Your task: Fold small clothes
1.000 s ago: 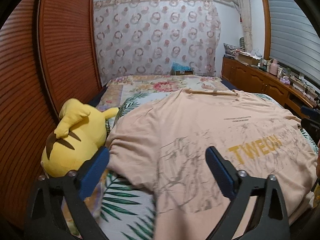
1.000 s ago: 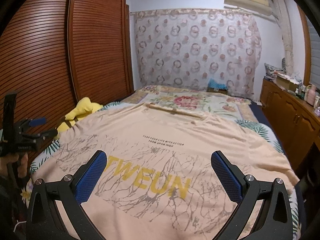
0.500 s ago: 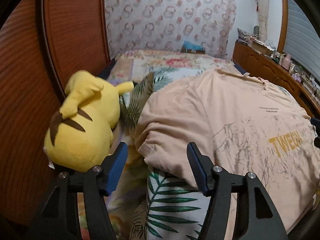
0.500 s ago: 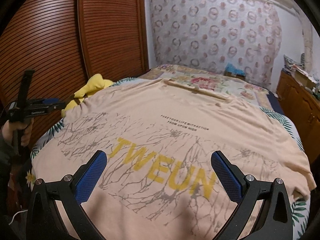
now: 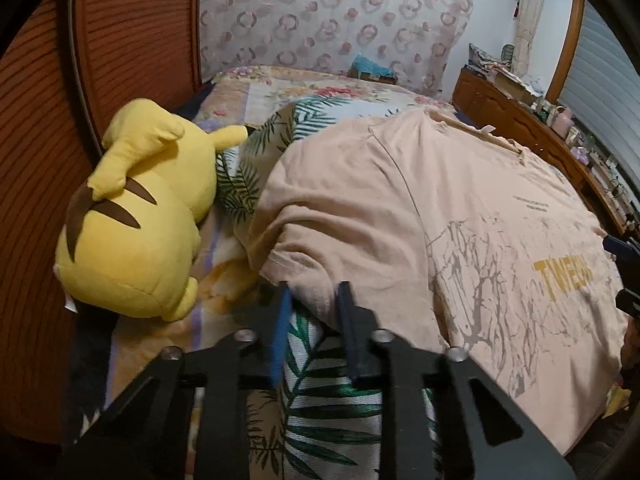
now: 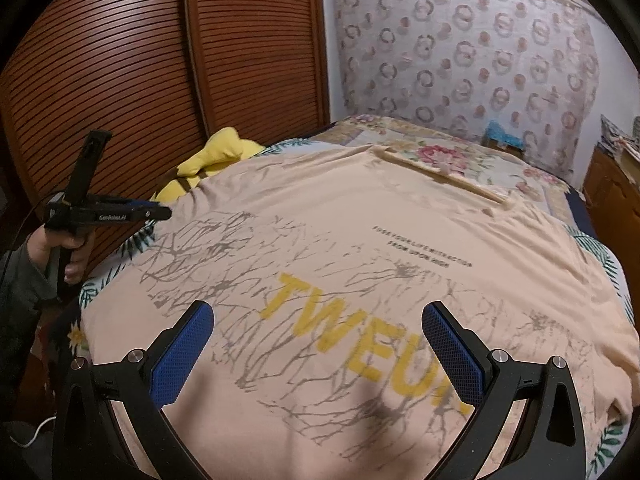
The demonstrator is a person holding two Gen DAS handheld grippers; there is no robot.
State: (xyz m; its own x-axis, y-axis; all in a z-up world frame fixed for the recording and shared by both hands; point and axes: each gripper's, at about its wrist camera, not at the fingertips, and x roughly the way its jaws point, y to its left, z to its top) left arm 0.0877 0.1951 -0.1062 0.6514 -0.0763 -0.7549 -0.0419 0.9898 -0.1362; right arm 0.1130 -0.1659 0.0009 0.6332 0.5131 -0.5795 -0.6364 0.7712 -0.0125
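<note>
Yellow plush toy (image 5: 136,216) lies just beside T-shirt (image 5: 420,216) sleeve.

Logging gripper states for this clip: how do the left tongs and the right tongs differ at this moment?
The left tongs are nearly closed, their fingers flanking the T-shirt sleeve edge; the right tongs are spread wide with nothing between them. The left tongs sit at the shirt's side beside the yellow plush; the right tongs hover over its printed front. Both have blue pads on black frames.
</note>
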